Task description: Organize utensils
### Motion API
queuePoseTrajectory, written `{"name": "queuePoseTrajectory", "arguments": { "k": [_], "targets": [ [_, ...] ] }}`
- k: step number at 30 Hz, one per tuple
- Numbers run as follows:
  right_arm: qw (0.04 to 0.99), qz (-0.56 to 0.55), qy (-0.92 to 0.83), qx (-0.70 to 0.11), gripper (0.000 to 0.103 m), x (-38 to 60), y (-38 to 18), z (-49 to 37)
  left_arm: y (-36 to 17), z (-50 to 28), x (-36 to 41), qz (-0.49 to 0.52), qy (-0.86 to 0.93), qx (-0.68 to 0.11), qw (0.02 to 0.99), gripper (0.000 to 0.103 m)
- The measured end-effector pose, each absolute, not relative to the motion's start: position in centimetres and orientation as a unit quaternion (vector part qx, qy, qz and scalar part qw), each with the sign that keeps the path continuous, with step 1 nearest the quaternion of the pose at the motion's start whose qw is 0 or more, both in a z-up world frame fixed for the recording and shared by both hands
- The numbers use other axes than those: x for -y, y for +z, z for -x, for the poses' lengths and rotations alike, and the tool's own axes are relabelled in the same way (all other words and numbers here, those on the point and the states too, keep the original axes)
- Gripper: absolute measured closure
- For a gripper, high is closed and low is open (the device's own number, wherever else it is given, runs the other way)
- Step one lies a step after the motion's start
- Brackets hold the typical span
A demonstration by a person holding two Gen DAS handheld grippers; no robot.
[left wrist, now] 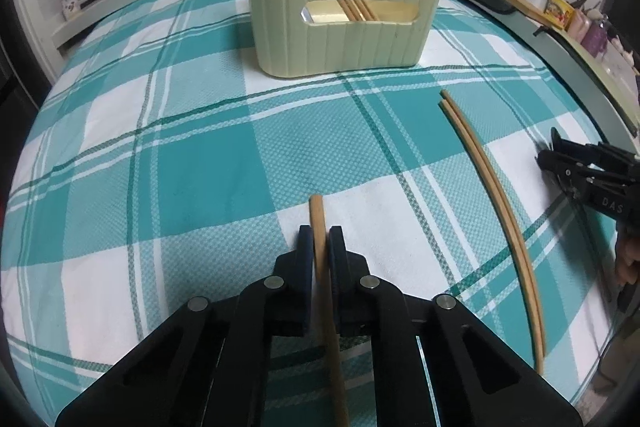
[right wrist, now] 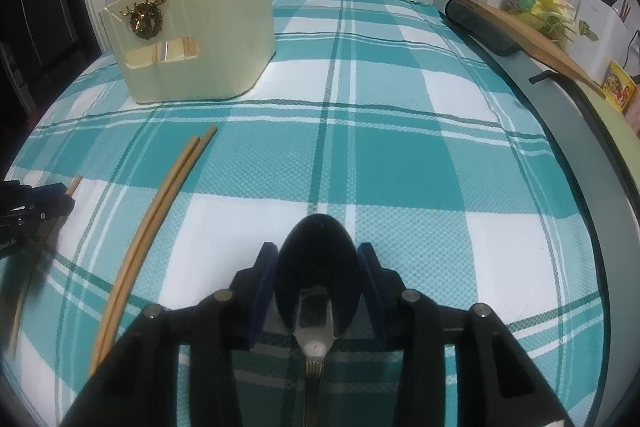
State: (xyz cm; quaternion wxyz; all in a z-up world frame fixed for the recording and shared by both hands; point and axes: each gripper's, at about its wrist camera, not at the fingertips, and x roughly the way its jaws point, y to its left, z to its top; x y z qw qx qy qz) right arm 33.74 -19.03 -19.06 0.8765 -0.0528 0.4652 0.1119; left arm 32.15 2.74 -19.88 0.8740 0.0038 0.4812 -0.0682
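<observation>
- The left gripper (left wrist: 319,241) pinches a single chopstick (left wrist: 320,223) near one end, its pads pressed tight on the wood. Most of the stick runs back under the hand, so it could swing or pivot in the grip on the way to the holder.
- The right gripper (right wrist: 317,269) closes on the dark bowl of a spoon (right wrist: 316,259), the metal handle trailing back beneath it. A rounded, smooth bowl looks like a poor thing to squeeze; I'd expect it to squirt out or twist if the hold loosens.
- The cream holder (left wrist: 344,7) stands upright at the far side of the checked tablecloth (left wrist: 180,167), well away from both hands, with several chopsticks already inside. It looks light; a long stick poked in at an angle could catch the rim and tip it or shove it along the cloth.
- A pair of chopsticks (left wrist: 492,187) lies loose on the cloth between the two grippers. Either hand sweeping across could knock them and send them rolling toward the edge.
- Both hands heading to the holder together risk colliding.
</observation>
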Motion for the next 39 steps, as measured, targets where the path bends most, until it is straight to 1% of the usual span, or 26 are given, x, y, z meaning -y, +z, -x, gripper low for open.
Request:
{"name": "queuePoseTrajectory", "arguments": {
  "k": [6,18,24,39],
  "targets": [
    [0.889,0.023,0.139,-0.435,0.062,19.5,-17.6,-32.7,-18.6,-31.4,-3.4,0.020,-0.063,-0.461,0.885,0.098],
    [0.918,0.031,0.179,-0.352,0.062,18.5,-10.6,-28.1,-10.6,-26.3,-4.4,0.035,-0.067,-0.370,0.926,0.098],
    [0.928,0.030,0.188,-0.321,0.062,18.3,-8.2,-26.0,-7.4,-24.0,-5.3,0.054,-0.069,-0.327,0.941,0.098],
    [0.940,0.028,0.194,-0.279,0.062,18.1,-5.2,-23.6,-4.8,-21.7,-4.9,0.054,-0.077,-0.286,0.954,0.098]
  ]
}}
